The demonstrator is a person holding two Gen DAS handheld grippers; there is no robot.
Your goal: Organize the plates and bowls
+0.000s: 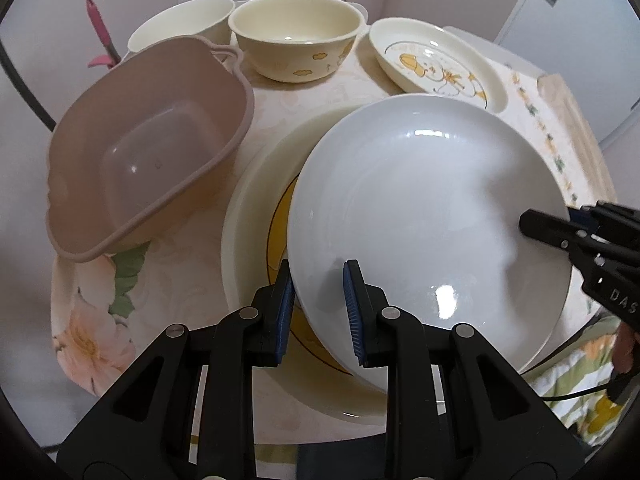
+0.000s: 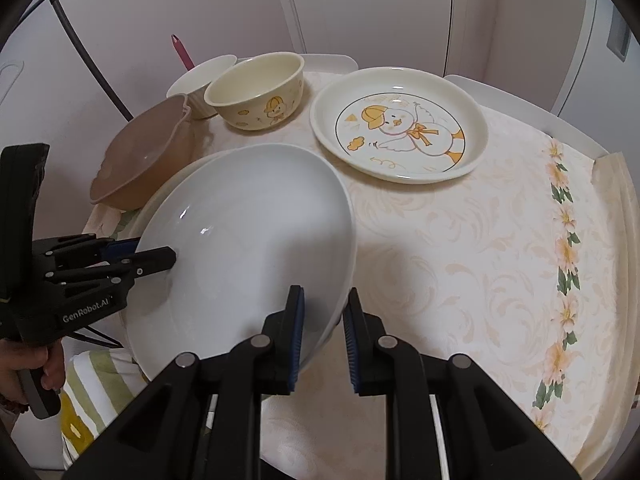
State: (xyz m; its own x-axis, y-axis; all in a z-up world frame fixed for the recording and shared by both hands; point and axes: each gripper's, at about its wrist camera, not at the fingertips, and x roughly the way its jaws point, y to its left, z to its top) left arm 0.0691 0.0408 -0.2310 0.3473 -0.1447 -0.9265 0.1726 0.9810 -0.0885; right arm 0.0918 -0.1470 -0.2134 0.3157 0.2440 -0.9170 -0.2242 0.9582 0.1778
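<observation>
left wrist: white plate rim between left tongs

Floral tablecloth, pink utensil handle, white door

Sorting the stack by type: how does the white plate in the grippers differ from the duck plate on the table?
The white plate is plain; the duck plate carries a cartoon print. The white plate is tilted, gripped at two rim spots; the duck plate lies flat, untouched. Both are round, shallow and empty.
</observation>
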